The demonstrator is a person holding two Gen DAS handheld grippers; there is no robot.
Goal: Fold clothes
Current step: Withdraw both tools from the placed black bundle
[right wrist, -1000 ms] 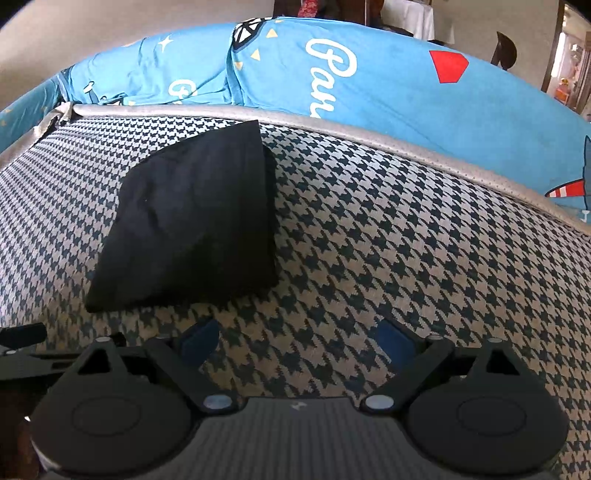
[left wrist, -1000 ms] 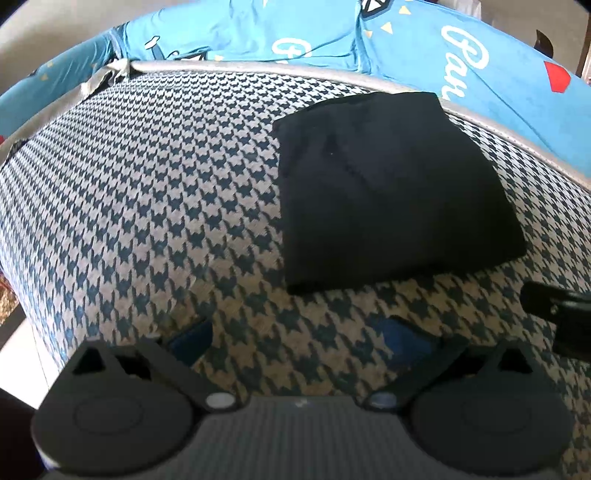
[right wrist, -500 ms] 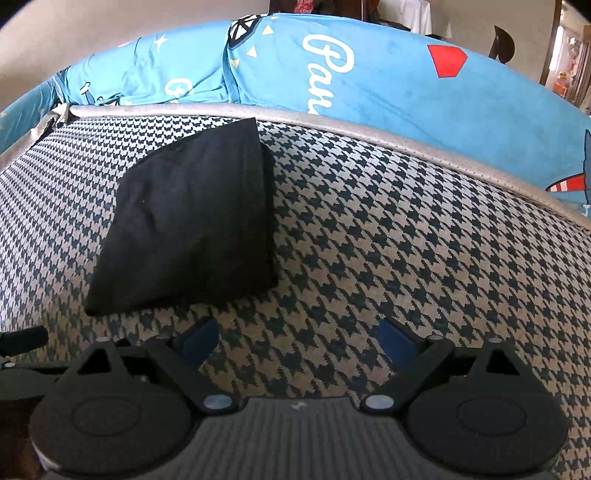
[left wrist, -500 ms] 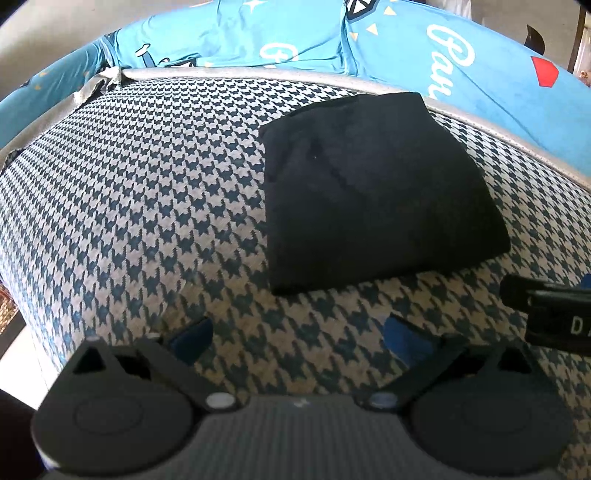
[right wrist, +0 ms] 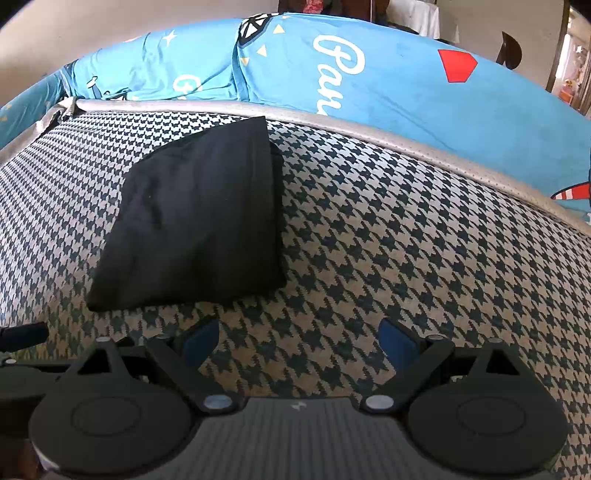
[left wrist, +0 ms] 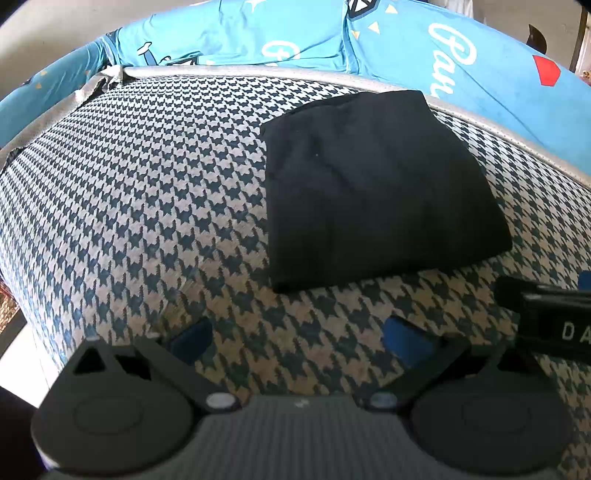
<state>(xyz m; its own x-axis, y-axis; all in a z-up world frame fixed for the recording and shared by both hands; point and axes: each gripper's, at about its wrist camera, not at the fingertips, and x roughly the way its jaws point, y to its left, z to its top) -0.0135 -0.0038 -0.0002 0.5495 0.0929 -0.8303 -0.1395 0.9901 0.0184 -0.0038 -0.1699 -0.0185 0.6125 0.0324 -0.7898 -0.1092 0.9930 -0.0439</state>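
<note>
**Black garment lies folded; both grippers hang back empty**

On the far left, a grey piped edge (left wrist: 55,110) bounds the houndstooth cushion (left wrist: 147,203), with blue printed fabric (left wrist: 240,33) behind it. The left gripper (left wrist: 299,338) hovers over the near part of the cushion, its blue-padded fingers spread wide and pinching nothing. Just beyond it, toward the far right in that view, lies the black garment (left wrist: 376,192), folded into a compact, roughly square packet flat on the cushion (a few soft creases show on top). In the right wrist view the same packet sits to the far left, and the right gripper (right wrist: 299,341) hovers near it, fingers likewise spread and empty.

The folding looks finished, or very nearly. If another fold is wanted, the next move calls for both grippers to reach forward and pinch the packet's near edge; otherwise, a fresh garment.
</note>
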